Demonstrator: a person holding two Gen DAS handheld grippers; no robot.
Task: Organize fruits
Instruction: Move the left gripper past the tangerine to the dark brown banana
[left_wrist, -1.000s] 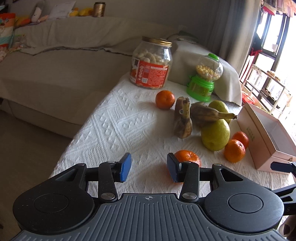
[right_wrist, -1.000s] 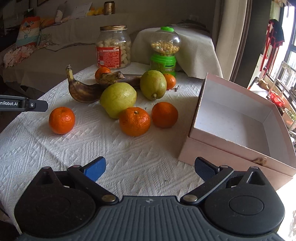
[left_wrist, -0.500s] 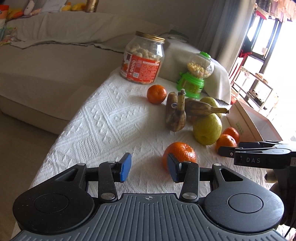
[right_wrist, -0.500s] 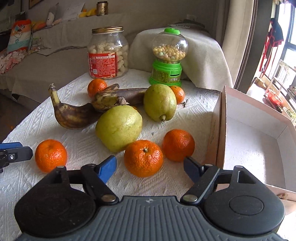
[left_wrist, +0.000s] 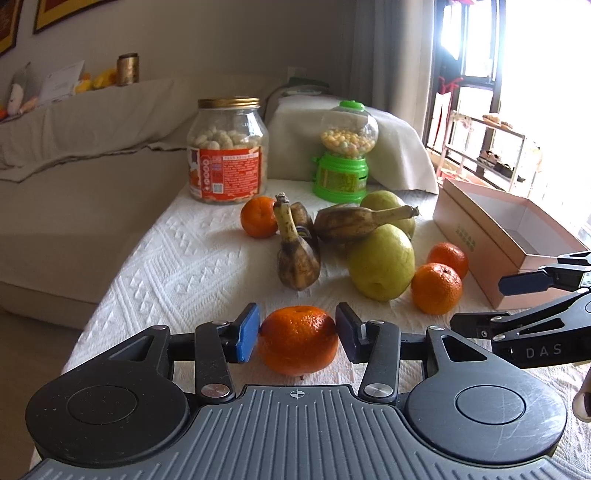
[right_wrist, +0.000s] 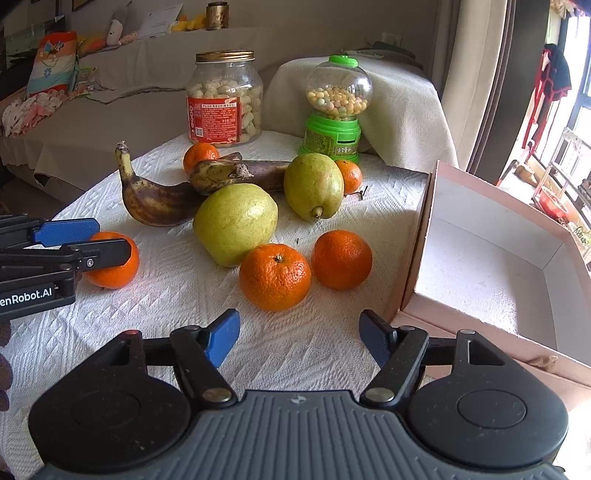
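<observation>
My left gripper has its blue pads on both sides of a mandarin that rests on the white cloth; the same mandarin shows in the right wrist view. My right gripper is open and empty, just in front of two mandarins. Two pears, two brown bananas and two more mandarins lie behind. An open pink box stands at the right, empty.
A snack jar and a green candy dispenser stand at the back of the table. A covered sofa runs along the left. The table's left edge drops off close to the left gripper.
The left gripper moved up to the near mandarin and now has it between its pads. The right gripper moved closer to the two front mandarins and narrowed a little.
</observation>
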